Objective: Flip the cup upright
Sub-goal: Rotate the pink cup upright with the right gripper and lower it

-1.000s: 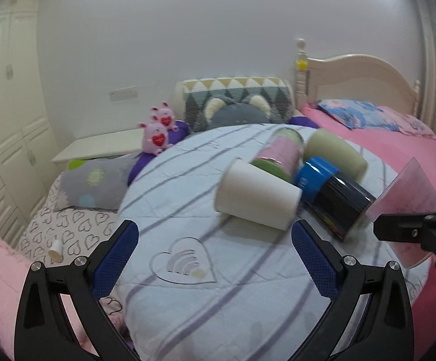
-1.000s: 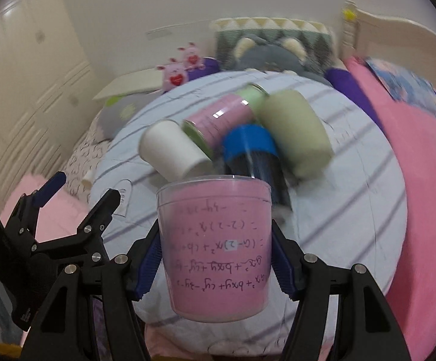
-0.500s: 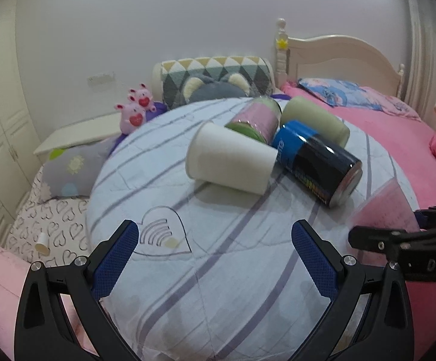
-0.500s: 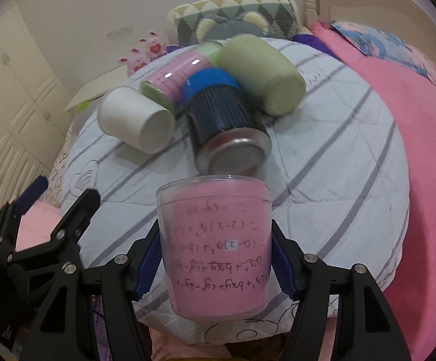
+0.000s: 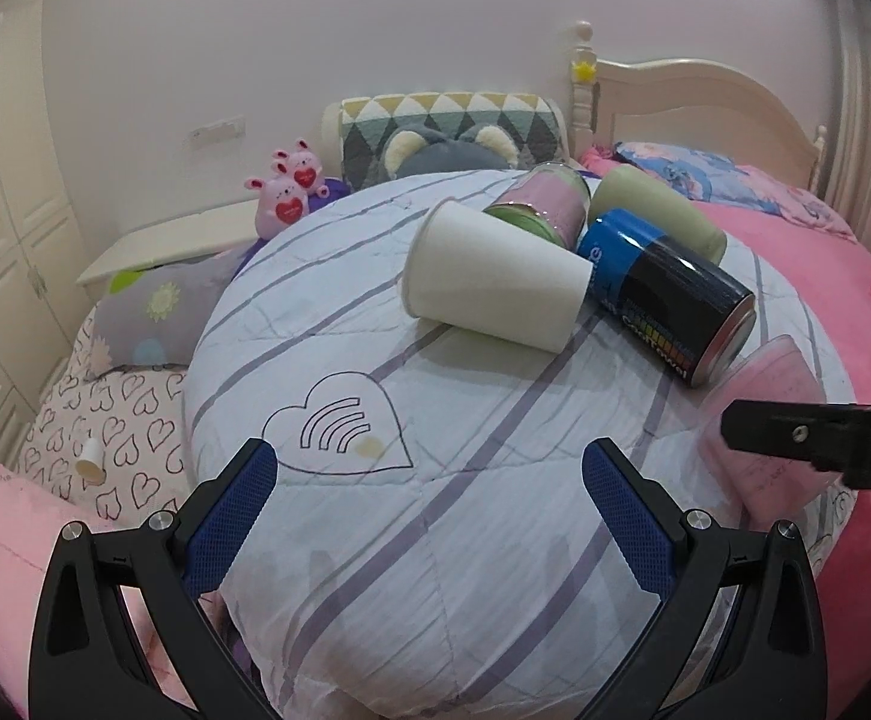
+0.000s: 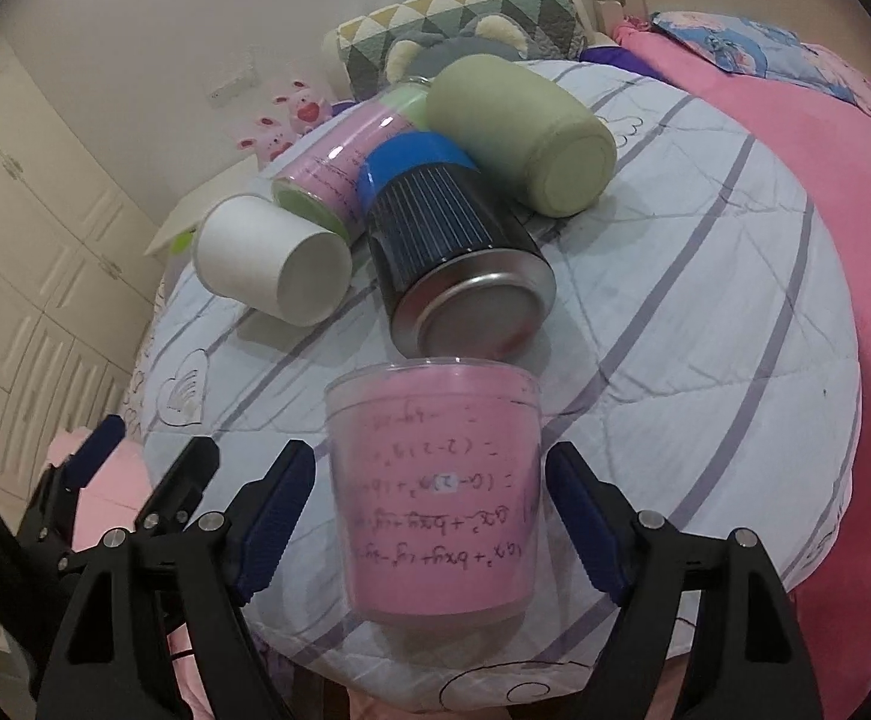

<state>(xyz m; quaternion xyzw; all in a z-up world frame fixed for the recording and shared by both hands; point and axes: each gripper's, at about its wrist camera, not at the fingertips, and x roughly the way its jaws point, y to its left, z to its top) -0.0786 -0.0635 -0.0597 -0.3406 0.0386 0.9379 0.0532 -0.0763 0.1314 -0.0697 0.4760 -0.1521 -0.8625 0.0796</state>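
1. Now, from the right wrist view, the right gripper has let go. Half a second ago its blue pads were pressed on the pink cup. Now there is a gap on each side of the cup, so the jaws are open and hold nothing.
2. The pink cup sits between the two fingers, near the front edge of the striped quilt. Its wide end looks like it points up, away from the quilt. The writing on it is upside down. I think the cup is now set down the right way up, so this flip looks almost done.
3. Just behind it lies the black can, and its metal end almost touches the cup's rim. A bump there could knock the cup over.
4. The white cup is on its side, beside the can.
5. Next, from the left wrist view, the left gripper hangs over the bare front part of the quilt. Its jaws are wide open and empty, just as they were a moment ago.
6. The things on the quilt look a bit closer than before, so this hand has moved nearer. The pink cup shows at the far right, partly hidden by a black finger of the other gripper.
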